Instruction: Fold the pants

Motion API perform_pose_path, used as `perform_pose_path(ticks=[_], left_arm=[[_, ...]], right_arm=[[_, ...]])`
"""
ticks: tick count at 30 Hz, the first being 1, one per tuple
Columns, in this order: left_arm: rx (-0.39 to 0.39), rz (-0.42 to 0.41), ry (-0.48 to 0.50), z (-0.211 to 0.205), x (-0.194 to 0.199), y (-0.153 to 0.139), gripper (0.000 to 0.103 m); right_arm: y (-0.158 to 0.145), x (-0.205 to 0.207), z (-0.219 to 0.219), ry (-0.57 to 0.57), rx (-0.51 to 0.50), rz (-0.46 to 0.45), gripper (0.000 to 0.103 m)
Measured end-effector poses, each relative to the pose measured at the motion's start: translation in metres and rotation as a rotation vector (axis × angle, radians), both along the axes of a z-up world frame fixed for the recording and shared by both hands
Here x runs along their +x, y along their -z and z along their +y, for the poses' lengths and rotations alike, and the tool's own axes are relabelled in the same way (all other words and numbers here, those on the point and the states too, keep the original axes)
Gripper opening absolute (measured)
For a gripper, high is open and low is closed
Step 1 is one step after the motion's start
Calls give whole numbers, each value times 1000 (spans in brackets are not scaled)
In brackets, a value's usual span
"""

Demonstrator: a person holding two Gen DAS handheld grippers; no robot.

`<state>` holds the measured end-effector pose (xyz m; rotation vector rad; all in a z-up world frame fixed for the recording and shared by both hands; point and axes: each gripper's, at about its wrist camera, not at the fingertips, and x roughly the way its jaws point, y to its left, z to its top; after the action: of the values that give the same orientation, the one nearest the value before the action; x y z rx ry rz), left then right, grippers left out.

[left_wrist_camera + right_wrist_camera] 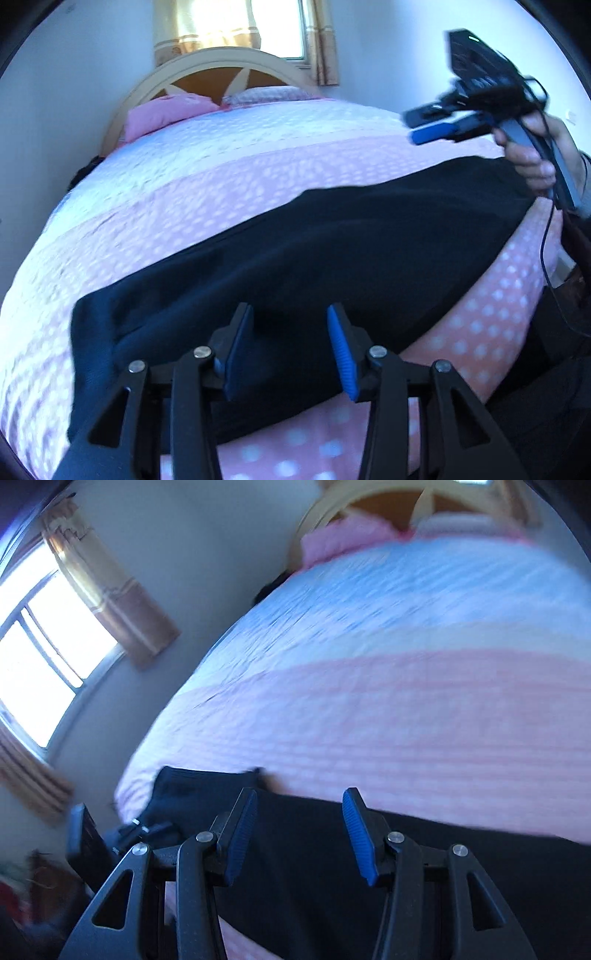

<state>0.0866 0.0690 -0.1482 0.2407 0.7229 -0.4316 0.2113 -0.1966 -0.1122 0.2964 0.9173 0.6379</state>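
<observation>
Dark navy pants point(332, 251) lie stretched across the near part of a pink and white dotted bedspread point(207, 184). My left gripper point(291, 314) hovers open just above one end of the pants, with nothing between its blue pads. In the left wrist view the right gripper point(421, 125) is raised above the far end of the pants, held by a hand point(532, 155); its fingers look close together there. The right wrist view shows my right gripper point(300, 797) open over the pants point(332, 867), empty. That view is blurred by motion.
A wooden headboard point(221, 70) and pink pillows point(166, 110) are at the far end of the bed. Curtained windows point(48, 642) stand behind and at the side. The left gripper's body point(88, 842) shows at the lower left of the right wrist view.
</observation>
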Motion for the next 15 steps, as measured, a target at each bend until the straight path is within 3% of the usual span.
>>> perform_pose_path(ticks=[4, 8, 10, 11, 15], left_arm=[[-61, 35, -48, 20, 11, 2, 46], [-71, 47, -72, 37, 20, 5, 46], [-83, 51, -74, 38, 22, 4, 46], [-87, 52, -77, 40, 23, 4, 46], [-75, 33, -68, 41, 28, 10, 46]], right_arm=[[25, 39, 63, -60, 15, 120, 50], [52, 54, 103, -93, -3, 221, 50], [60, 54, 109, -82, -15, 242, 35], [59, 55, 114, -75, -50, 223, 10], [62, 65, 117, -27, -100, 191, 7]])
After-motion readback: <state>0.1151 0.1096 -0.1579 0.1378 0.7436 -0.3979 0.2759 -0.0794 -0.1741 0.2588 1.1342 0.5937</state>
